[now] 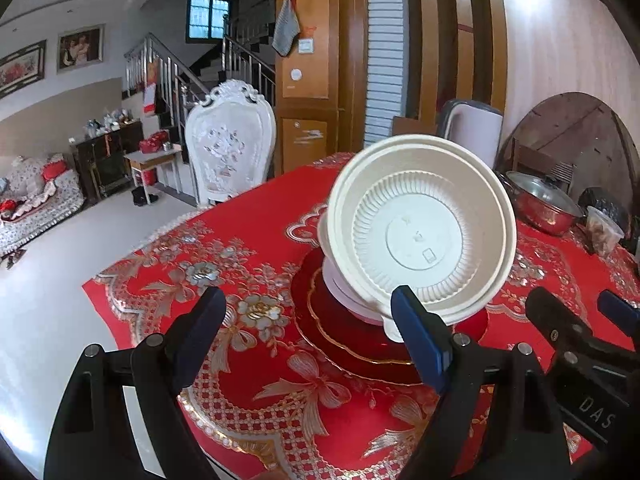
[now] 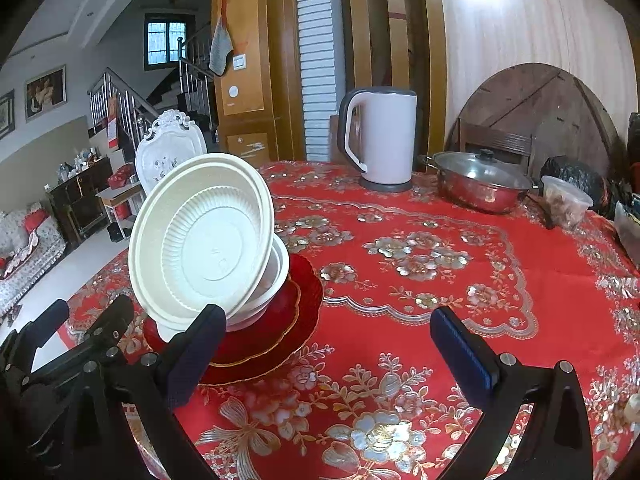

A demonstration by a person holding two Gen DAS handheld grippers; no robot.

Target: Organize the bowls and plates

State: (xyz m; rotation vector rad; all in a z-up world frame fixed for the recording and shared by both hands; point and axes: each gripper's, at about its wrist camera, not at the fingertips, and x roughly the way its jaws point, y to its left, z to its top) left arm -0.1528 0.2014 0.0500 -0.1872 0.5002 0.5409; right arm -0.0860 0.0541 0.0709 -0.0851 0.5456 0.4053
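From where the left tongs [image 1: 310, 340] point, a white carved chair [image 1: 230, 144] stands beyond the table's far edge, off to their left. Their fingers are spread wide with nothing between them, only the red flowered tablecloth [image 1: 248, 256]. The right-hand finger of this pair sits directly before the near rim of a tilted white bowl [image 1: 424, 232], and whether it touches the rim cannot be told. That bowl is tipped up on edge, its ribbed inside facing the tongs, leaning on another white bowl [image 1: 344, 292] that rests on a stack of red gold-edged plates [image 1: 340, 336].

The right tongs [image 2: 328, 344] are likewise wide open and empty. The bowls and plates lie just ahead of their left finger, which covers part of the lower bowl and the plates' near rim. Straight ahead and well beyond stands a pale kettle [image 2: 380, 140]; further right sit a lidded steel pot [image 2: 480, 184] and a clear plastic tub [image 2: 566, 204], its contents too blurred to name. A dark bag [image 2: 576, 176] behind the tub is partly hidden, and things at the far right edge are cut off.
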